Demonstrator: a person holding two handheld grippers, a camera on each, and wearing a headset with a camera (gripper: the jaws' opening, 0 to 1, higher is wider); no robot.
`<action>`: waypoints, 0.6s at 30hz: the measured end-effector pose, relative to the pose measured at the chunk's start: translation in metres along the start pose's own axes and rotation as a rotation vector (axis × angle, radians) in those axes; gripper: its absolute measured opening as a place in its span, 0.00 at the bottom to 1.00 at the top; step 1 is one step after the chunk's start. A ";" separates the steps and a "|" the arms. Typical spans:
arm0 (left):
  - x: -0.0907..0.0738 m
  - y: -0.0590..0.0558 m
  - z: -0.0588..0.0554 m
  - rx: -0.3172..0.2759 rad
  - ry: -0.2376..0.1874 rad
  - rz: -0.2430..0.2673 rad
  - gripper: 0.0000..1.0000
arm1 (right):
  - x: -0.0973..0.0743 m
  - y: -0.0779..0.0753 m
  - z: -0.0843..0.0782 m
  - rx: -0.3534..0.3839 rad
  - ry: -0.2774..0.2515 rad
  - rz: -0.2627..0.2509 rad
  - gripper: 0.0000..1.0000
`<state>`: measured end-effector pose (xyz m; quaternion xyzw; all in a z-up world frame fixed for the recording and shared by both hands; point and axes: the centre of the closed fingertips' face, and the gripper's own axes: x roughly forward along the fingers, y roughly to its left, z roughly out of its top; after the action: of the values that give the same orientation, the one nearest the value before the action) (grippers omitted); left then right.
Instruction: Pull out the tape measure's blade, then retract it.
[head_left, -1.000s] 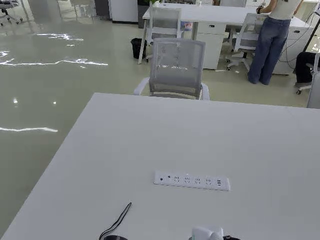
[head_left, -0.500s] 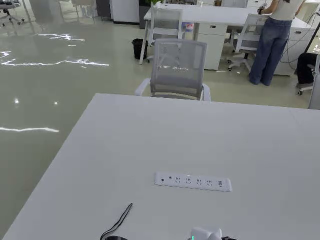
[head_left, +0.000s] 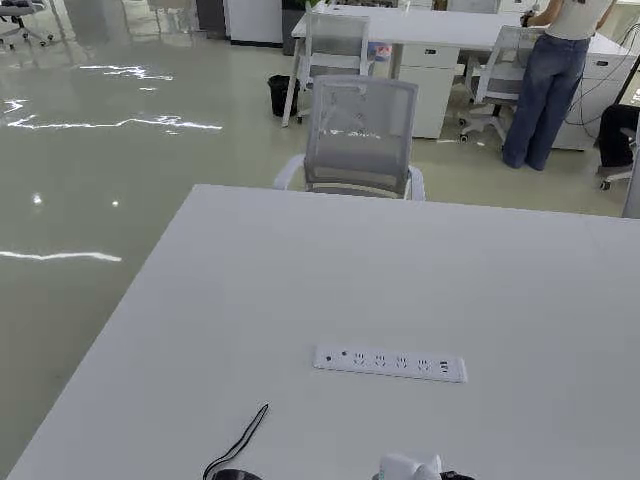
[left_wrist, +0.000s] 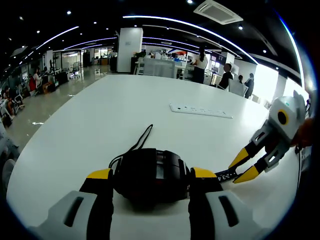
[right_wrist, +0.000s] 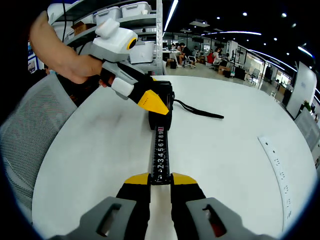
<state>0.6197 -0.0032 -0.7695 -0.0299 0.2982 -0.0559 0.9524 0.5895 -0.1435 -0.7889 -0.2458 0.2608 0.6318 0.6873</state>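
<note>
Fingers (left_wrist: 100, 175) of my left gripper (left_wrist: 151, 174) clench the black tape measure (left_wrist: 150, 165) on the white table (left_wrist: 100, 110). My right gripper (right_wrist: 160, 179) is pinched on the blade (right_wrist: 160, 145) near its end. From there the blade runs to twelve o'clock into the case, its strap (right_wrist: 197, 111) trailing toward two o'clock, a power strip (right_wrist: 277, 170) at three.

Open tabletop (right_wrist: 100, 145) flanks the stretched blade (right_wrist: 160, 150); a power strip (right_wrist: 276, 172) lies farther off.

Table (head_left: 250, 280): power strip (head_left: 389, 363), tape measure (left_wrist: 150, 174)
</note>
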 end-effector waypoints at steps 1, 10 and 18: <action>0.000 0.000 0.000 -0.001 0.000 0.000 0.57 | 0.000 0.000 0.000 -0.002 0.000 0.000 0.14; 0.001 0.001 -0.001 0.001 -0.002 -0.004 0.57 | 0.005 0.001 0.003 -0.002 -0.002 0.002 0.14; 0.000 0.001 0.000 -0.004 -0.003 -0.004 0.57 | 0.010 0.000 0.006 -0.006 -0.003 0.001 0.14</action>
<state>0.6199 -0.0022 -0.7697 -0.0324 0.2966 -0.0573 0.9527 0.5904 -0.1321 -0.7905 -0.2468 0.2579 0.6334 0.6866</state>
